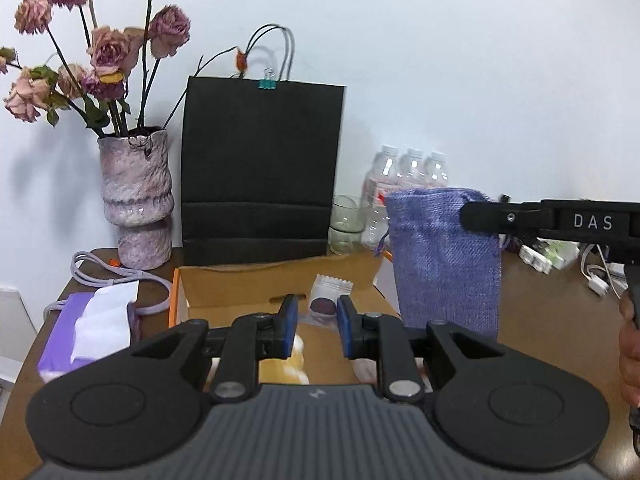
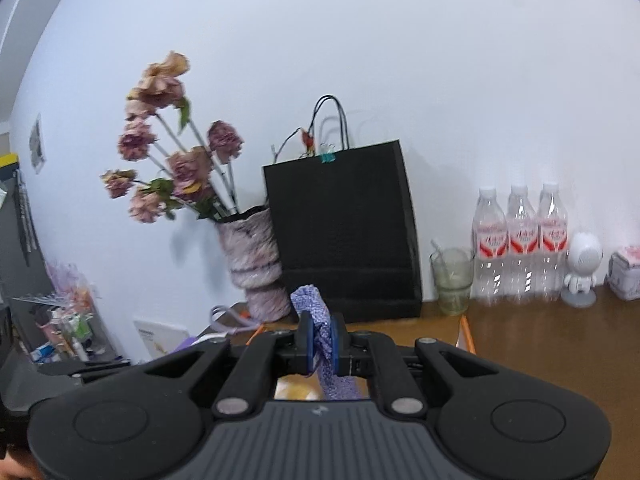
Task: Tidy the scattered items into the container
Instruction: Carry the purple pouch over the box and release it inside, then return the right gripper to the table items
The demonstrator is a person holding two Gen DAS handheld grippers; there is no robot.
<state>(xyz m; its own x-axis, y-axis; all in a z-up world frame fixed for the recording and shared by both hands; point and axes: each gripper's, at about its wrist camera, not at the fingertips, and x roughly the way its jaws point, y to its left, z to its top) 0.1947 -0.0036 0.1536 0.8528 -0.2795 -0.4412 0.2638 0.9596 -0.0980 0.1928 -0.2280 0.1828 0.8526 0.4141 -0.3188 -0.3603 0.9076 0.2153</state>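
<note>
Right gripper jaws clamped on purple pouch rim, pouch hanging above cardboard box, left gripper jaws slightly apart, wrapped snack beyond them, not gripped

A plain white wall fills the scene beyond the fingers, evenly lit, with soft shadows behind whatever stands against it. Below it runs a brown wooden worktop, glossy enough to catch the light, reaching the wall ahead of the fingers. Far left of the fingers in the right wrist view, a grey shelf unit stands crowded with small clutter, and a small paper is stuck to the wall above it.
</note>
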